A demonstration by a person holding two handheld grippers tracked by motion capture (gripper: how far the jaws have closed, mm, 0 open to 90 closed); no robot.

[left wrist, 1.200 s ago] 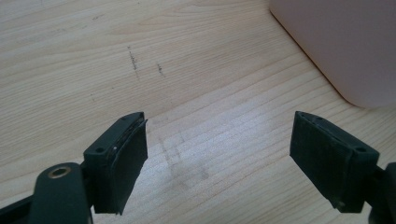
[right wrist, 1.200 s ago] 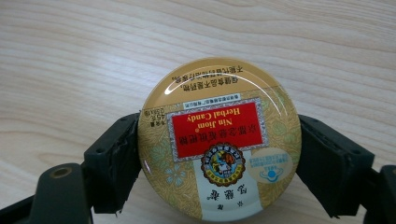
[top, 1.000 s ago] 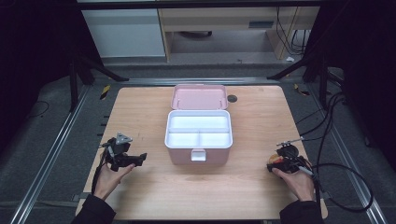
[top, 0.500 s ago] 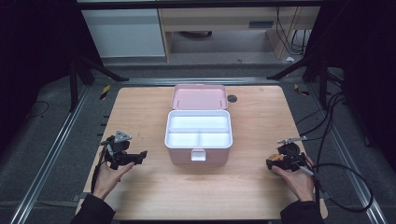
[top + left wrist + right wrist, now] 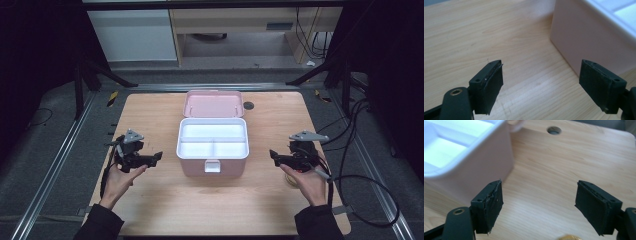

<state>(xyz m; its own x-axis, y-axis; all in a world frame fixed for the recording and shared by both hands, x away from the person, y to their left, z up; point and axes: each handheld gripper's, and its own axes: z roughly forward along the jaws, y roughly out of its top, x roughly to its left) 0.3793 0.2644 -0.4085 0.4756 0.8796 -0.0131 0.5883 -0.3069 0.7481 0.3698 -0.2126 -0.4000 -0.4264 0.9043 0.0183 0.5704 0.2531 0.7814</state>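
Pale wood table (image 5: 165, 210) nearest, bare between two hands. Left gripper (image 5: 156, 157) and right gripper (image 5: 273, 154) either side of the box, both aimed inward, both wide open, gripping nothing; right jaws just narrowed slightly. Centre: pink box (image 5: 212, 161), white divided tray inside, empty. Behind it, the lid (image 5: 214, 104) thrown back. Seemingly an early stage: box untouched, handling yet to begin.
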